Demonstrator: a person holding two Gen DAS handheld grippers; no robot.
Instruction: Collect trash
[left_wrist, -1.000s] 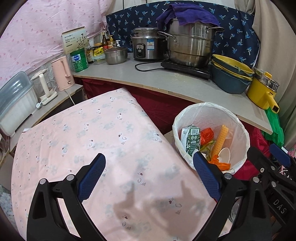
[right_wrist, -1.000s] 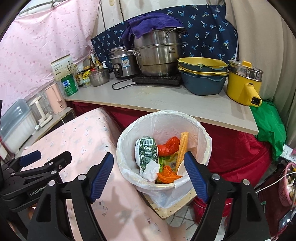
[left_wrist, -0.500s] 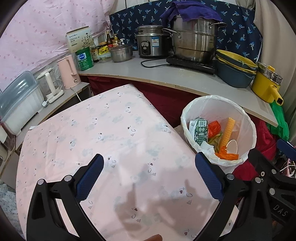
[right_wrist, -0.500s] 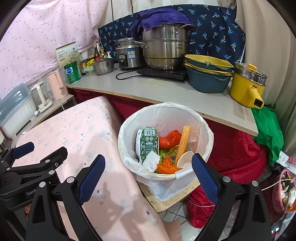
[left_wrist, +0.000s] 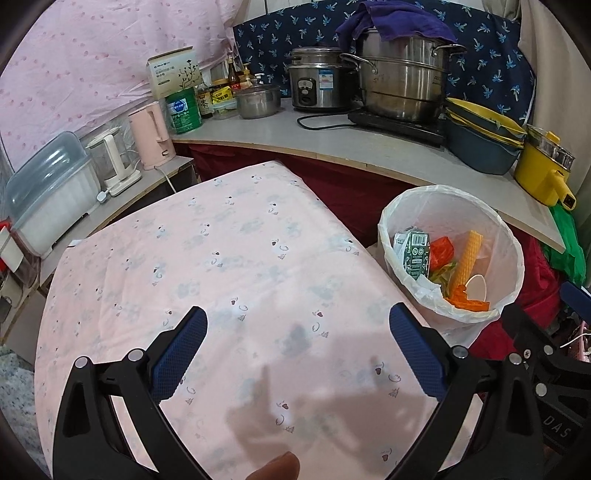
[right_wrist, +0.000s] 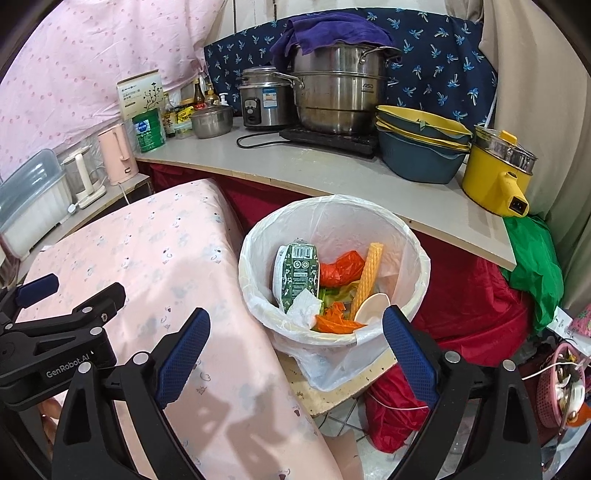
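"ASD" on steel pot (right_wrist: 340, 99)

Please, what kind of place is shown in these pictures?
Most likely a small home kitchen corner. A rice cooker and a large steel steamer pot stand on the counter, with a lined trash bin of food waste in front of it.

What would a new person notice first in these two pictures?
Probably the white-lined trash bin beside the pink-covered table, holding a green carton, an orange wrapper and a yellow corn cob. Behind it, a big steel steamer pot under a purple cloth dominates the counter.
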